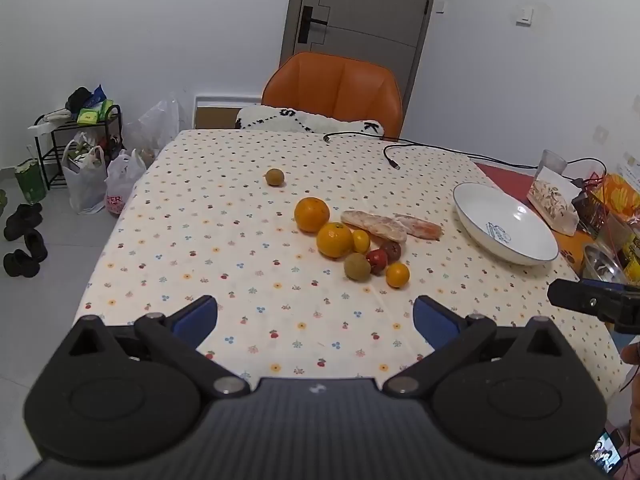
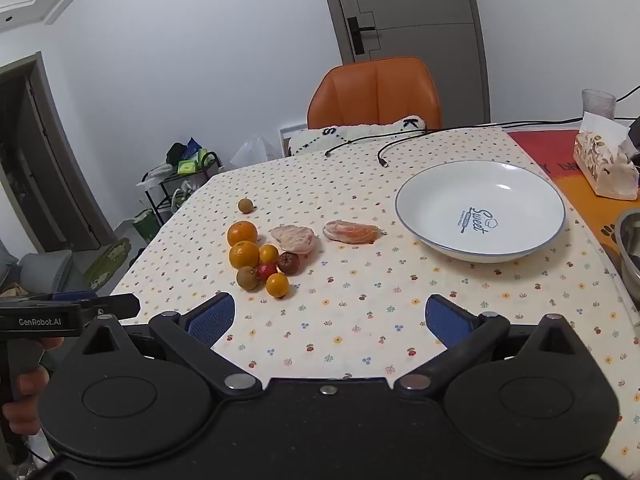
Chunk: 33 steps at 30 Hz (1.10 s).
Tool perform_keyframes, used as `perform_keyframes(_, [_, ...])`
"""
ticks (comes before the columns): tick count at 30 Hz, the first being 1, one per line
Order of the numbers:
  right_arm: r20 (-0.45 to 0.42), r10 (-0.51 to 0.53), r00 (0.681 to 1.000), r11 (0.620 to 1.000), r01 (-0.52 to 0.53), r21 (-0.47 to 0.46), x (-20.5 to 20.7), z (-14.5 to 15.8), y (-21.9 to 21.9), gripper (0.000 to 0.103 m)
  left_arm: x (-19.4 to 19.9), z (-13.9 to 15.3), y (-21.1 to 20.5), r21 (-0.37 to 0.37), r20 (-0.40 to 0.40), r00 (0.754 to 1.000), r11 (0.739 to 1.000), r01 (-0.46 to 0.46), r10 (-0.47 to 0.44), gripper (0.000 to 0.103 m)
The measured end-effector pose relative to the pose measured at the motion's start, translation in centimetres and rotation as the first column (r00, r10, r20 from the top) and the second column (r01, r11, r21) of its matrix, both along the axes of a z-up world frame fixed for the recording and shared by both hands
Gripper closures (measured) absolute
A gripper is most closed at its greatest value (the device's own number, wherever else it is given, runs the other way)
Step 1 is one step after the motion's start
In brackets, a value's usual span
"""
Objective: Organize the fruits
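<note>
A cluster of fruit lies mid-table: two oranges (image 1: 311,214) (image 2: 242,233), small yellow fruits (image 1: 397,275) (image 2: 277,284), a red one (image 1: 377,260), a dark wrinkled one (image 2: 289,262) and a brown-green kiwi (image 1: 357,266) (image 2: 247,277). Two peeled pomelo segments (image 1: 374,225) (image 2: 352,232) lie beside them. A lone kiwi (image 1: 274,177) (image 2: 245,205) sits farther back. An empty white bowl (image 1: 505,222) (image 2: 480,210) stands at the right. My left gripper (image 1: 316,314) and right gripper (image 2: 330,316) are both open and empty, hovering over the near table, short of the fruit.
A flowered tablecloth (image 1: 224,240) covers the table. Black cables (image 1: 394,148) lie at the back, with an orange chair (image 1: 334,88) behind. A tissue pack (image 2: 604,160), a glass (image 2: 598,104) and a metal bowl (image 2: 630,248) stand at the right. Bags and a rack (image 1: 80,152) are on the floor at the left.
</note>
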State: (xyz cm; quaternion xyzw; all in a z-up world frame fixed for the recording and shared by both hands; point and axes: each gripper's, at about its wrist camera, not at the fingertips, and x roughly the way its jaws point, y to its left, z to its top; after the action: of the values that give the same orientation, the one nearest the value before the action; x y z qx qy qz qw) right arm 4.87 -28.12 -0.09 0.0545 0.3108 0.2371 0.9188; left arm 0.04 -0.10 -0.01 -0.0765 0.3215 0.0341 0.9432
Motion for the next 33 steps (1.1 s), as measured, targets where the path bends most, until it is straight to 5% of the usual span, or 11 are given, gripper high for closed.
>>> perform_keyframes(33, [0.017, 0.004, 1.0, 1.0, -0.004, -0.004, -0.3, 0.42, 0.08, 0.0, -0.27, 0.46, -0.76, -0.006, 0.009, 1.0, 1.0, 0.027, -0.027, 0.0])
